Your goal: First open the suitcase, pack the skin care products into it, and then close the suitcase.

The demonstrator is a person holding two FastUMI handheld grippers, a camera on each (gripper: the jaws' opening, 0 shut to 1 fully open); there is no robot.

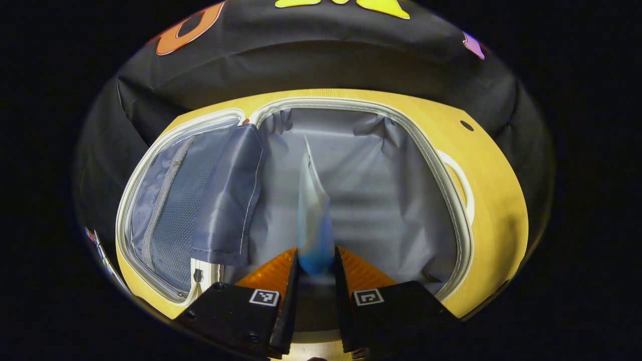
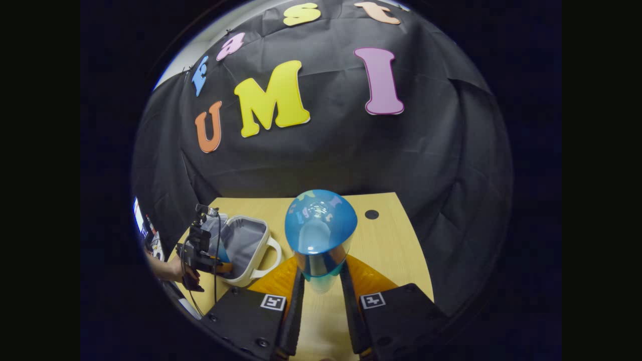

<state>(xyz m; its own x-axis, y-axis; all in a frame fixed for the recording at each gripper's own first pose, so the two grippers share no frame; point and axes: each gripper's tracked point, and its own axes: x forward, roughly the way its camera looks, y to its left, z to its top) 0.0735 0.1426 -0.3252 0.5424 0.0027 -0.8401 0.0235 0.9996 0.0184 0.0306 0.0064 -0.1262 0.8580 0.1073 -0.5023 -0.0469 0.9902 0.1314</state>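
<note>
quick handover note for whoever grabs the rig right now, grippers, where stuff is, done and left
Left gripper: shut on a blue-and-white pouch, held over the open suitcase, not yet released.
Right gripper: shut on a blue-capped bottle, held above the table, to the right of the suitcase.
Suitcase: lid open, lying on the table; grey lining looks bare where visible.
Done: suitcase opened, both products picked up.
Left: drop the pouch in, bring the bottle over and put it in, close the suitcase.
</note>
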